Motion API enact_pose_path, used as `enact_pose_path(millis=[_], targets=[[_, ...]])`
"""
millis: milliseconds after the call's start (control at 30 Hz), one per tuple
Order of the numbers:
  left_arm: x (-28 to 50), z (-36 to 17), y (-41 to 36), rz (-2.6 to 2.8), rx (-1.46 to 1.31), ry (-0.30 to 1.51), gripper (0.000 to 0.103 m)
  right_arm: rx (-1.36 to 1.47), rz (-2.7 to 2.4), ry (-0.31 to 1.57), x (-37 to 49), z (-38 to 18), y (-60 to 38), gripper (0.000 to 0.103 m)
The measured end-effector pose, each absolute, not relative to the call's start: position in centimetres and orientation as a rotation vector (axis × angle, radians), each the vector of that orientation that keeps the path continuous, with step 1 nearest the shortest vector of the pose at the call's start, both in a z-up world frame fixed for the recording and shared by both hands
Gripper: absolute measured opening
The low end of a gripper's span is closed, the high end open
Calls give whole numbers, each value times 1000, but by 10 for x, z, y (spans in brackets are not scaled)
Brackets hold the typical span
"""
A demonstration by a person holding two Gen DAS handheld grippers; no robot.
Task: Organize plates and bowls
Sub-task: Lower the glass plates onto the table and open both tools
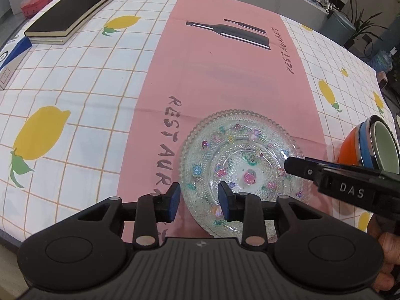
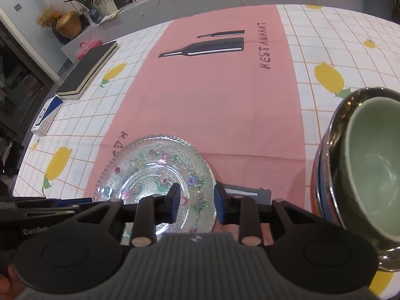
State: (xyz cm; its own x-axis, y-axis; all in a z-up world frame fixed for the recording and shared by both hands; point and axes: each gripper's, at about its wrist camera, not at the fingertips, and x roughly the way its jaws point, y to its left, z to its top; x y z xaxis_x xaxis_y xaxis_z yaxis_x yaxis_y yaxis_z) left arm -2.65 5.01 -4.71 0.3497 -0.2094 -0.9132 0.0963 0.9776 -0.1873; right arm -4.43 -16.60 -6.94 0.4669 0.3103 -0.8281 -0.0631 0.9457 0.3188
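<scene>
The left gripper stands with its jaws spread, straddling the 8 o'clock rim of a beaded glass plate, one blue pad outside the rim, the other over the plate; neither pad presses on the glass. The right gripper is likewise parted, straddling the plate's 4 o'clock edge without pinching it. The plate lies flat on a pink placemat printed with bottles, itself on a lemon-patterned tablecloth. At 3 o'clock from the plate stands a stack of bowls, a green one nested on top. At 10 o'clock, well apart, lie black notebooks.
</scene>
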Motion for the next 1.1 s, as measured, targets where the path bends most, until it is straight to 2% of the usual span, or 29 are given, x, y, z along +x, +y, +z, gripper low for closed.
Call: enact_pose_path(millis=[233,567,867,1100], targets=[[-26,-43,53,-190,-111,1189,42,277,236,1059,-43,-67,-169,31],[-25,-40,53,-194,-115,1175,42,296,240,1049,-43,-63,-171,31],[-22,-21,41,-223,-146,1104,44,358,279,966,-46,-35,-197,32],[-16,-11,1,-309,-134,1066,47,426,246,884,-50,-10,-243,39]])
